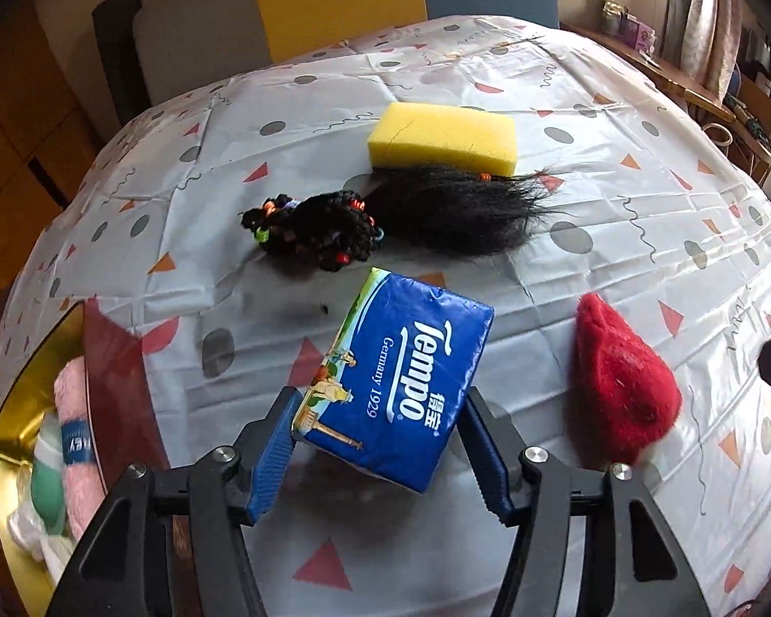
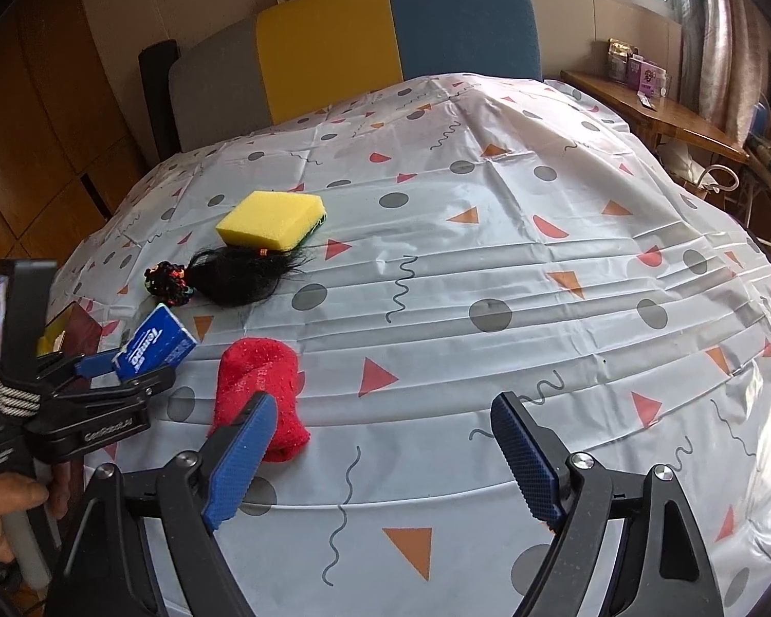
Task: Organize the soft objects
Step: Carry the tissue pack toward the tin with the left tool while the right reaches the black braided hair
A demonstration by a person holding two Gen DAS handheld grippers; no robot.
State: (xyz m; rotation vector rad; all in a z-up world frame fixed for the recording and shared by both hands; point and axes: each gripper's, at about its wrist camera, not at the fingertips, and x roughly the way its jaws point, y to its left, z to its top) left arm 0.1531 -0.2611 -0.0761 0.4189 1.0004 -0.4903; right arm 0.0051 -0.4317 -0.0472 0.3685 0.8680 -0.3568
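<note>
My left gripper (image 1: 378, 411) is shut on a blue Tempo tissue pack (image 1: 401, 375) and holds it tilted just above the table; the pack also shows in the right wrist view (image 2: 154, 347). A red fuzzy sock (image 1: 622, 380) lies to its right. A black wig with braids (image 1: 396, 216) and a yellow sponge (image 1: 442, 139) lie beyond. My right gripper (image 2: 380, 437) is open and empty, with the red sock (image 2: 259, 385) just beyond its left finger (image 2: 241, 463).
A gold-lined box (image 1: 20, 396) at the table's left edge holds a pink towel (image 1: 79, 432) and a green and white item (image 1: 46, 483). A patterned tablecloth (image 2: 488, 267) covers the table. A chair (image 2: 385, 36) stands behind it.
</note>
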